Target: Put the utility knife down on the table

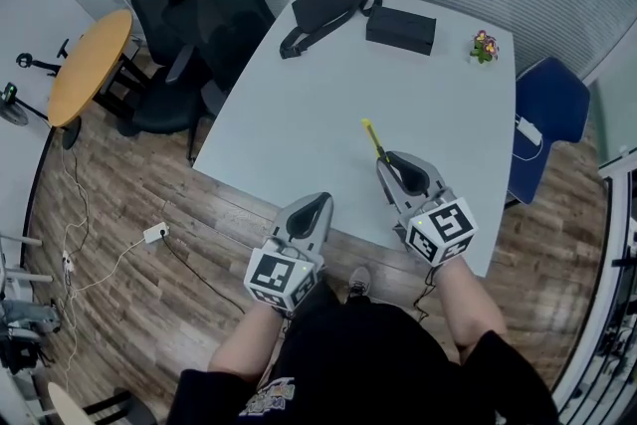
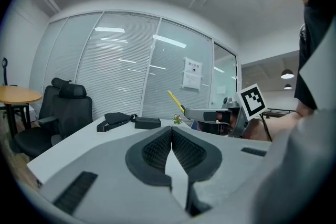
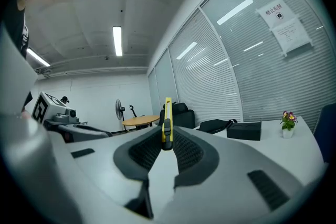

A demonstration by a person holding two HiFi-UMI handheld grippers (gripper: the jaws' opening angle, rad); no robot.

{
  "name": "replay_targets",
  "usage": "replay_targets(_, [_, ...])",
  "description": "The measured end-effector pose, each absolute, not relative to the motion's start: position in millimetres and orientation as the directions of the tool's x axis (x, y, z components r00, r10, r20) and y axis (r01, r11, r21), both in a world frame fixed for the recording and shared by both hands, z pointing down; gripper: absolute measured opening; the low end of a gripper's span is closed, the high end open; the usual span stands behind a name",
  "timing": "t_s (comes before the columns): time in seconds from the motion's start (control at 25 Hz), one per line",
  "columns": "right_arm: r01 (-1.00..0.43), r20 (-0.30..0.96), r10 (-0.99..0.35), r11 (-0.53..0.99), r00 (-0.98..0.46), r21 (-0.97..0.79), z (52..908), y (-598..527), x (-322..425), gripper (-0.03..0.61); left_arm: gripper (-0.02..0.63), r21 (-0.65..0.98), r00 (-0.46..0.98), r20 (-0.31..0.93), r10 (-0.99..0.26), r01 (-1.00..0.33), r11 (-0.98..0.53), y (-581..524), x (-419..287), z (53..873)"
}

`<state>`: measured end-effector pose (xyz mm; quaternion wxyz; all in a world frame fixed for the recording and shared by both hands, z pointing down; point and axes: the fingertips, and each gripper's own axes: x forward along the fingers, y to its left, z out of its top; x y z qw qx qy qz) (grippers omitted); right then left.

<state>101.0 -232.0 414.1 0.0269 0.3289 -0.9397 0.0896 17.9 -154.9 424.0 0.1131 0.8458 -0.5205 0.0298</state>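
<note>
Right gripper (image 1: 386, 161): jaws clamped on the utility knife (image 1: 373, 136). In the right gripper view the pads press on both flat sides of its rear part, and it sits edge-on between them.
Utility knife: yellow, with a dark slider. It sticks forward past the right fingertips over the table (image 1: 299, 114), toward the far side. From the left gripper view its free end slants upward and it hangs clear of the tabletop, not set down.
Left gripper (image 1: 323, 201): jaws closed together, pads meeting, with nothing between them. It sits at the table's near edge, to the left of the right gripper and apart from it.
Table: pale grey top, bare around the knife.
Far end of table: a black bag (image 1: 323, 13) with a strap lies just beside a black box (image 1: 400, 29). A small flower pot (image 1: 485, 47) stands toward the right corner, well apart from the knife.
Seating: black office chairs (image 1: 204, 25) are at the table's left side and a blue chair (image 1: 550, 114) at its right.
Side: a round wooden table (image 1: 90, 65) stands to the left, beyond the chairs.
Floor: wood planks, with a white power strip (image 1: 155, 233) and a trailing cable near the table's left corner.
Person: bare forearms behind both grippers, dark top.
</note>
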Motion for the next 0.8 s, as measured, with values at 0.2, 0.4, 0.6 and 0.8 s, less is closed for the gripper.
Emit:
replay_targets(0.2, [-0.645,0.132,-0.631,0.749,-0.765,-0.155,425.2,-246.1,104.4,0.067,0.006,0.166,0.485,0.172,-0.858,-0.872,-0.46,-171.3,22.7,429.3])
replay_targets(0.4, [-0.673,0.164,-0.653,0.722,-0.74,-0.163,439.8,-262.5,102.1,0.067,0.006,0.178,0.527,0.178,-0.831,-0.848,-0.499,-188.9,22.5,437.2])
replay_targets(0.6, [-0.7,0.208,-0.669,0.695,-0.714,-0.166,455.4,-280.4,89.9,0.067,0.006,0.201,0.556,0.187,-0.81,-0.829,-0.522,-208.1,8.0,443.6])
replay_targets(0.8, [-0.72,0.257,-0.675,0.674,-0.691,-0.166,474.3,-298.1,71.2,0.067,0.006,0.223,0.578,0.199,-0.791,-0.813,-0.538,-224.7,-11.8,452.8])
